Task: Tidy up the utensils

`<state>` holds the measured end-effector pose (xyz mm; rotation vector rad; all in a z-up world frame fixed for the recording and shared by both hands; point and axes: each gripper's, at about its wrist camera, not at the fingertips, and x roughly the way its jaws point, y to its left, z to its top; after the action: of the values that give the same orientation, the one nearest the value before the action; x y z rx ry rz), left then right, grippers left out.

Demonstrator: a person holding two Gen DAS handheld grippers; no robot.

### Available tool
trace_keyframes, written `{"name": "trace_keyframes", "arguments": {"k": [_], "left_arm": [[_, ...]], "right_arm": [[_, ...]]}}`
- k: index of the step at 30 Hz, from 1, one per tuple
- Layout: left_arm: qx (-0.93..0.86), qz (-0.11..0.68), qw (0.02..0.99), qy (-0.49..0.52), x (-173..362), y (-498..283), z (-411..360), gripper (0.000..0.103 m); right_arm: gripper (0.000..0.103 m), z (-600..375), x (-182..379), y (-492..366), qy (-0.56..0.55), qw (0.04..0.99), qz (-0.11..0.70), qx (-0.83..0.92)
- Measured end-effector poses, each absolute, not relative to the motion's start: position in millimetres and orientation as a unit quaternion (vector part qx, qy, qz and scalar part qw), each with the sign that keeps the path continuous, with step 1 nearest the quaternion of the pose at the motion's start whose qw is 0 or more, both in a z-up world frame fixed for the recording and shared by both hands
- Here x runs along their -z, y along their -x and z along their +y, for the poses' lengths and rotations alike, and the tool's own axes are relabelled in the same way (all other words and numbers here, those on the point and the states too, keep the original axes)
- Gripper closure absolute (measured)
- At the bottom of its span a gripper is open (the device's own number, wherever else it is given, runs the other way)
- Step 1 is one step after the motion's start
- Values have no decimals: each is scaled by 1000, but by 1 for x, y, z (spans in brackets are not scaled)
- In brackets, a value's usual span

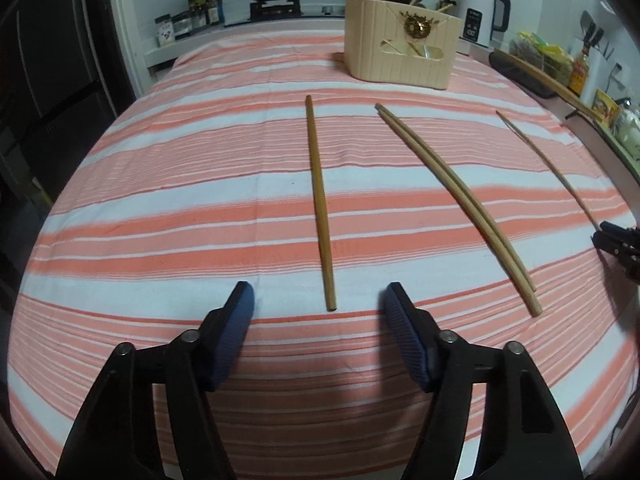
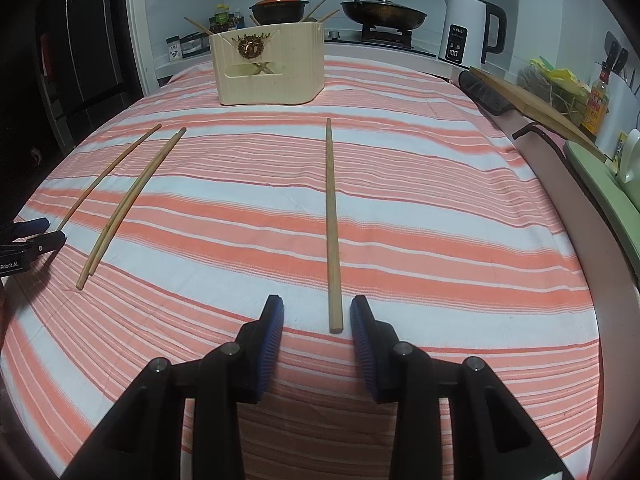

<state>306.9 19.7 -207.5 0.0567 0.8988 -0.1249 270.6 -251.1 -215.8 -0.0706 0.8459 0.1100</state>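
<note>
Left gripper (image 1: 320, 300) is hovering with fingers spread, empty, a single chopstick (image 1: 319, 204) lying between them on the striped cloth (image 1: 160, 208). Right gripper (image 2: 317, 312) is likewise standing released around another chopstick (image 2: 333, 224). A chopstick pair (image 1: 460, 208) is resting between both; the beige holder (image 1: 400, 50) is sitting well beyond.

Four loose chopsticks lie on the striped cloth: a single one (image 1: 319, 204) at the frame's centre, a touching pair (image 1: 460, 208) right of centre, and another single (image 1: 544, 156) at the right. One cream holder (image 1: 400, 46) stands at upper centre with several sticks inside. Behind are two pans, one kettle (image 1: 480, 12).
</note>
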Motion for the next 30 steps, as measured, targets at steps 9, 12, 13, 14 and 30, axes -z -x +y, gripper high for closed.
{"name": "trace_keyframes", "arguments": {"k": [9,12,13,14,30], "left_arm": [[77,421,904,-14,204,-298,18,101],[68,410,910,2,198,-297,24,101],[68,406,911,5,194,-296,26,101],[69,402,913,7,189,-295,27,101],[88,271,958,23,65,-265,48,101]], "right_arm": [[87,-255,216,-270,30,911,408,-43],[96,-262,214,-270,14,912,407,-45],[96,-263,212,-268,12,914,402,-46],[96,-263,208,-266,14,918,395,-46],[96,-250,92,-237,39,961,268,-59]]}}
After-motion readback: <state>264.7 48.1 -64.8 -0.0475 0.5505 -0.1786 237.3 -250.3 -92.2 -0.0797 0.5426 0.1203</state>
